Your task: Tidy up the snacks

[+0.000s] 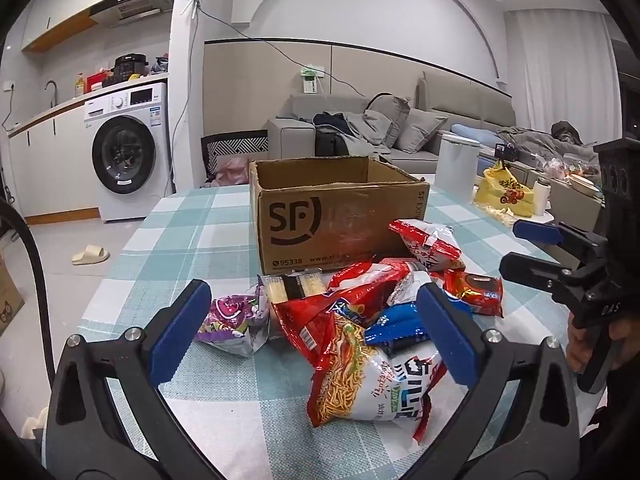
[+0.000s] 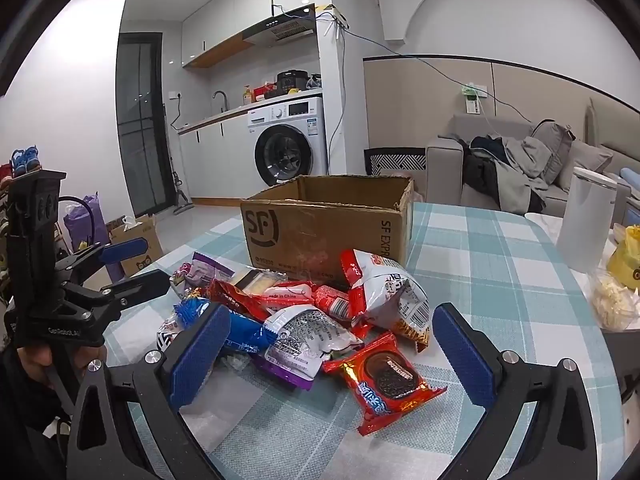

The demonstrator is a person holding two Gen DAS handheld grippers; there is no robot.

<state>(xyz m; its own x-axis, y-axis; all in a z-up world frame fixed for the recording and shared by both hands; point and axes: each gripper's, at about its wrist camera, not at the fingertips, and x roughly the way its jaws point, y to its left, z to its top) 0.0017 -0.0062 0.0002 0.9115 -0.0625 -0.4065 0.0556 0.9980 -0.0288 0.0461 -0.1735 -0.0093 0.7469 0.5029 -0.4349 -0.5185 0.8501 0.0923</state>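
Note:
An open cardboard box (image 1: pixel 340 220) (image 2: pixel 320 232) stands on the table's checked cloth (image 1: pixel 192 240) (image 2: pixel 500 280). A pile of snacks lies in front of the box. It holds a red-and-white noodle bag (image 1: pixel 360 364), a purple bag (image 1: pixel 236 320), a blue packet (image 1: pixel 396 328) (image 2: pixel 240 328), a red cookie packet (image 1: pixel 474 292) (image 2: pixel 384 380) and a red-and-white bag (image 1: pixel 428 244) (image 2: pixel 388 292). My left gripper (image 1: pixel 316 332) (image 2: pixel 140 264) hovers open over the pile's left side. My right gripper (image 2: pixel 332 356) (image 1: pixel 524 250) is open above its right side. Neither holds anything.
A white cylindrical bin (image 2: pixel 584 220) (image 1: pixel 456 160) and a yellow bag (image 1: pixel 504 192) (image 2: pixel 628 256) stand to the right of the table. A sofa (image 1: pixel 400 132) lies behind, a washing machine (image 1: pixel 128 148) at the back left. A hand (image 1: pixel 580 344) grips the right tool's handle.

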